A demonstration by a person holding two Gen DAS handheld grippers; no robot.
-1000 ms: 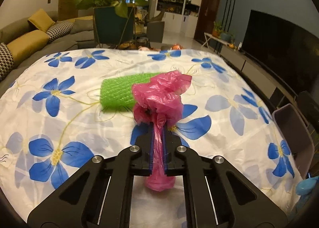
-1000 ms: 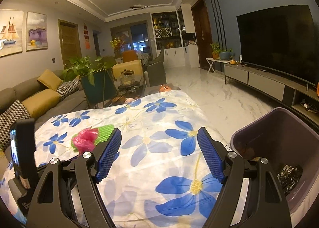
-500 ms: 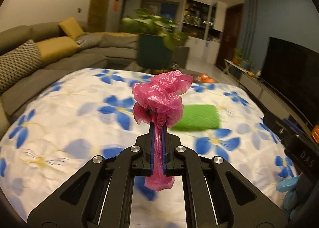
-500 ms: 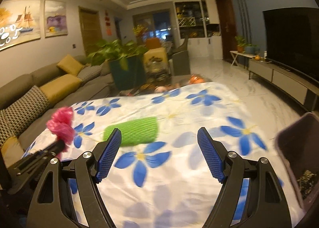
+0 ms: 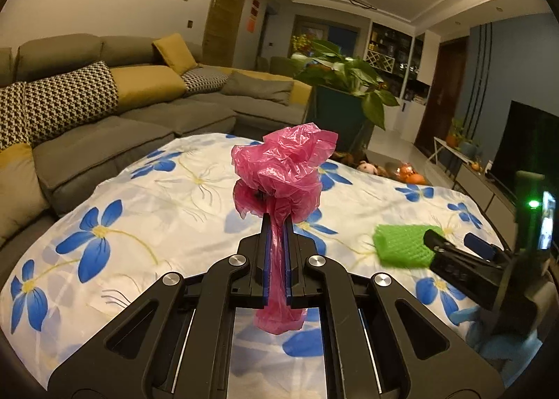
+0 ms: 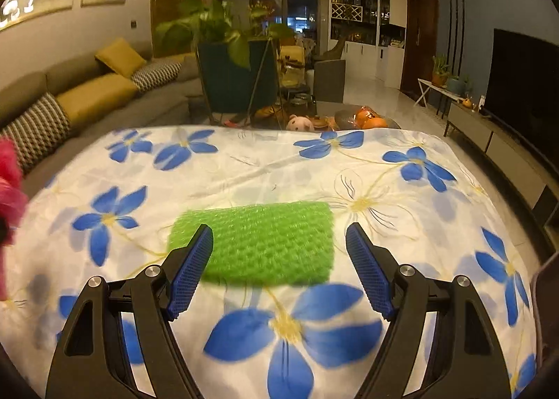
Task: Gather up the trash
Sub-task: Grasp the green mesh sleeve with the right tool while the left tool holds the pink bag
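Observation:
My left gripper [image 5: 276, 224] is shut on a crumpled pink plastic bag [image 5: 284, 168], held up above the flowered tablecloth [image 5: 139, 210]. The bag's tail hangs down between the fingers. A green foam net sleeve [image 6: 258, 242] lies flat on the cloth; it also shows in the left wrist view as the green sleeve [image 5: 401, 245], partly hidden behind my right gripper [image 5: 450, 252]. In the right wrist view my right gripper [image 6: 279, 238] is open, low over the cloth, with the sleeve just ahead between the blue pads [image 6: 367, 270]. The pink bag [image 6: 10, 182] shows at the left edge.
A grey sofa [image 5: 122, 112] with cushions runs along the left. A potted plant [image 6: 223, 50] and a low table with oranges [image 6: 370, 118] stand behind the covered table. A TV [image 6: 524, 91] and cabinet line the right wall. A bin's rim [image 6: 546, 294] shows at the far right.
My left gripper has lifted and swung left with the pink bag. My right gripper has turned away from the bin and come up to the green sleeve, staying open.

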